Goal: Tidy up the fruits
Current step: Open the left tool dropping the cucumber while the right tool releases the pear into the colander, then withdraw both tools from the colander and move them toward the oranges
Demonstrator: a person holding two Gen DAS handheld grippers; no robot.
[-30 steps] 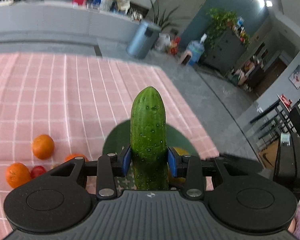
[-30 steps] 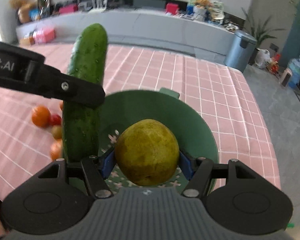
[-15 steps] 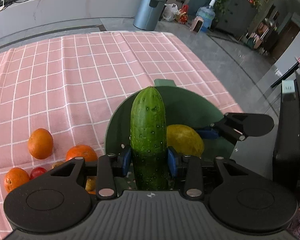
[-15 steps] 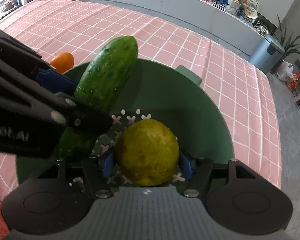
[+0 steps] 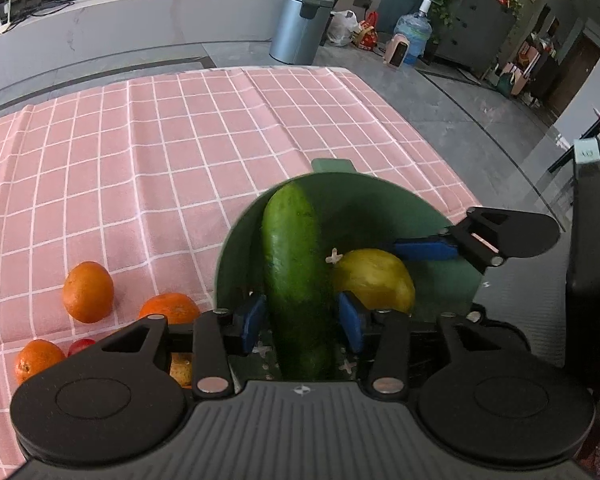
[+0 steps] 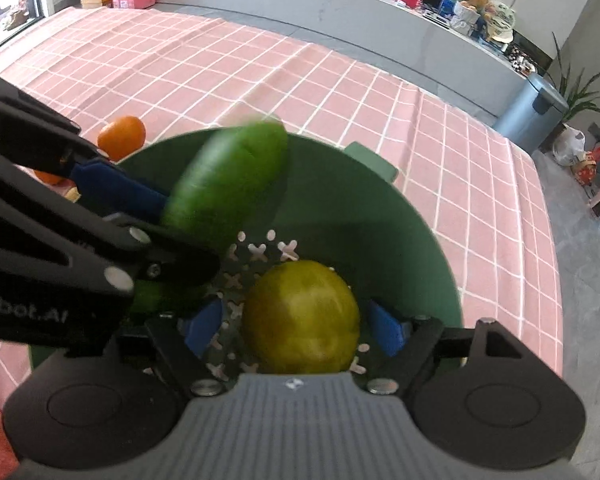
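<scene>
Both grippers reach down into a green strainer bowl (image 5: 380, 184) on the pink checked cloth. The jaws of my left gripper (image 5: 300, 320) are opening; the cucumber (image 5: 296, 272) stands between the blue pads with a thin gap on each side and leans against the bowl's far wall. From the right wrist the cucumber (image 6: 228, 176) looks motion-blurred. My right gripper (image 6: 294, 328) is also opening: the yellow-green pear (image 6: 300, 320) rests on the perforated bowl floor (image 6: 256, 252) with both pads clear of it. The pear (image 5: 374, 284) lies beside the cucumber.
Left of the bowl lie loose oranges (image 5: 88, 292) (image 5: 170, 308) (image 5: 38, 360) and a small red fruit (image 5: 80, 346); one orange (image 6: 122, 136) sits behind the bowl rim. The table edge (image 5: 440, 152) falls to grey floor on the right. A grey bin (image 5: 300, 24) stands beyond.
Both grippers came down into the bowl and their jaws spread. The cucumber and the pear, gripped before, now sit loose between the pads, and the cucumber has tipped against the bowl wall.
</scene>
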